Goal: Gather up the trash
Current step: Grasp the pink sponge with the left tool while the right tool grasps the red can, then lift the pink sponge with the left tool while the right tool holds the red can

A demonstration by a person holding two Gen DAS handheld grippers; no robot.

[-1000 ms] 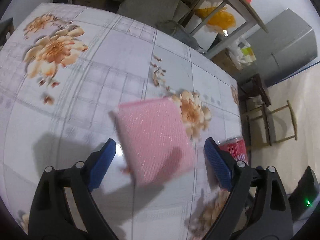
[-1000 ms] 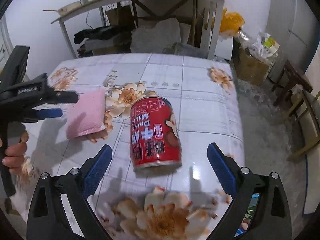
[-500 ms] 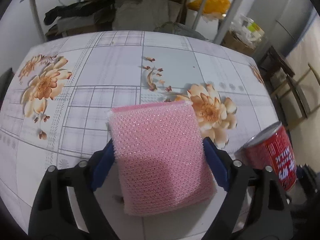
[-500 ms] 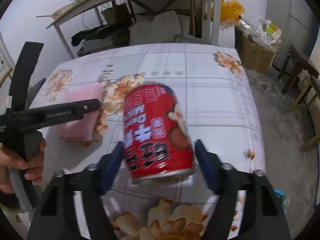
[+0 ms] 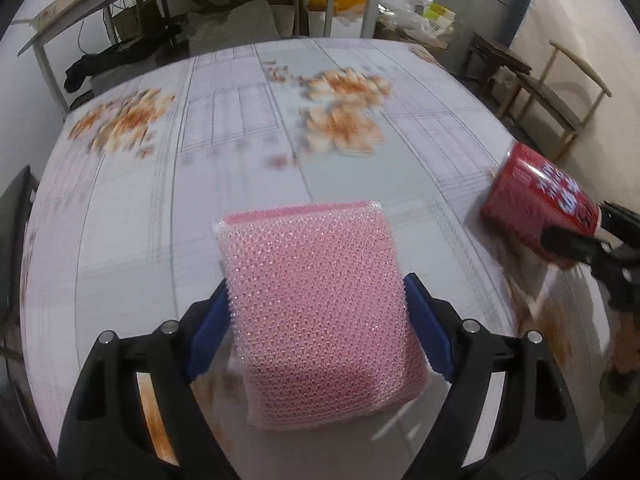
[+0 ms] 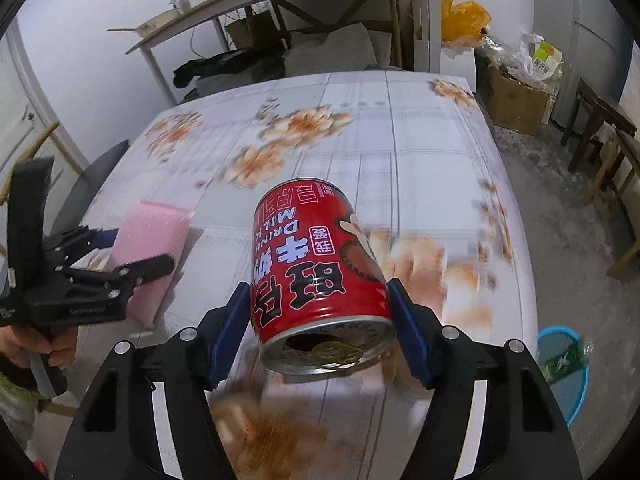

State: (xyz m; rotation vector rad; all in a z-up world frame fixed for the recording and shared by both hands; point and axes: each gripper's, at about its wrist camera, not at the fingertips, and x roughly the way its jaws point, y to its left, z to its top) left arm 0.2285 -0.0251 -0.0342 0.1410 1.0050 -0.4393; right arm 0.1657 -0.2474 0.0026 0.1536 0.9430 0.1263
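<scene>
Now left gripper (image 5: 316,320) pinches pink mesh sponge (image 5: 320,308); right gripper (image 6: 320,328) clamps apparently opened red can (image 6: 316,276).

Dim indoor light, motion-blurred tablecloth (image 5: 248,168), fisheye edges dark.

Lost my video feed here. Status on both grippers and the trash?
Left gripper clamped on pink sponge. Right gripper clamped on red milk can, opened end toward camera. Blue bin on floor, right of table; nothing in the way.
</scene>
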